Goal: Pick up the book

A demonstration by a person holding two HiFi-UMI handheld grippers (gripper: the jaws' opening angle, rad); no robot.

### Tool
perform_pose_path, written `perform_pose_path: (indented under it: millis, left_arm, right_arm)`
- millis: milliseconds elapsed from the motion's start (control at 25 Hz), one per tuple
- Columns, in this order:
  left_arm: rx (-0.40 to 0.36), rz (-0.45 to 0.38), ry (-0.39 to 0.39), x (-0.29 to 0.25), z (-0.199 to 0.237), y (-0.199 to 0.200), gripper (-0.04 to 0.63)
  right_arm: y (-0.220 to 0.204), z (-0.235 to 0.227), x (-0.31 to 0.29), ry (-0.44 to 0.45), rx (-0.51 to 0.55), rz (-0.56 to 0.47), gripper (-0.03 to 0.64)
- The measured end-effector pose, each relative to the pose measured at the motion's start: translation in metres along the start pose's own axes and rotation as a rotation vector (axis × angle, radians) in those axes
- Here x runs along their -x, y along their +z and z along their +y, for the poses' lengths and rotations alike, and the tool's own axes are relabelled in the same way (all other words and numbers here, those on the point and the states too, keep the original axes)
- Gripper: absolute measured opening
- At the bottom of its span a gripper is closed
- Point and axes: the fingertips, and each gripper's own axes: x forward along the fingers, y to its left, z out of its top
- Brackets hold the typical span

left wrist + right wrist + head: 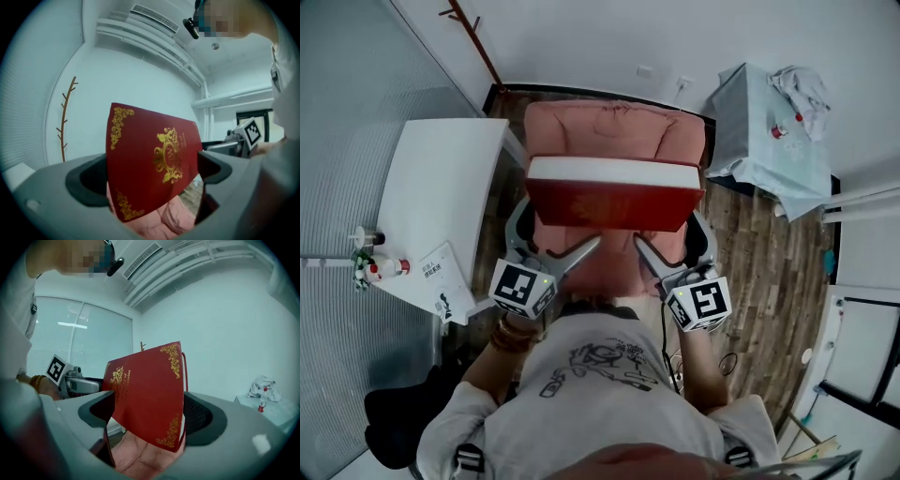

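Left gripper (pixel 551 240) and right gripper (pixel 677 242) each clamp the book (pixel 614 199).

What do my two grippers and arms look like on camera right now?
Both the left gripper and right gripper are grey, two-jawed, with dark pads. Each carries a white cube with black square markers. A thin black cable trails below the right one. White printed T-shirt; bracelets on the left wrist.

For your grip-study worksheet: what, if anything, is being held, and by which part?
The red book: the left gripper holds its near left corner, the right gripper its near right corner.
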Motion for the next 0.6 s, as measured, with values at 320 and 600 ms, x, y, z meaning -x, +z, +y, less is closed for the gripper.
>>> perform_pose_path:
  millis: [320, 600]
  left_arm:
    - [-0.017, -0.067, 0.001, 0.02, -0.024, 0.039, 0.574]
    - [-0.051, -0.083, -0.001, 0.027, -0.036, 0.05, 0.574]
  right_arm:
    - [0.044, 0.011, 0.03, -0.012, 0.054, -0.068, 0.452]
    - [0.054, 0.012, 0.044, -0.027, 0.063, -0.092, 0.42]
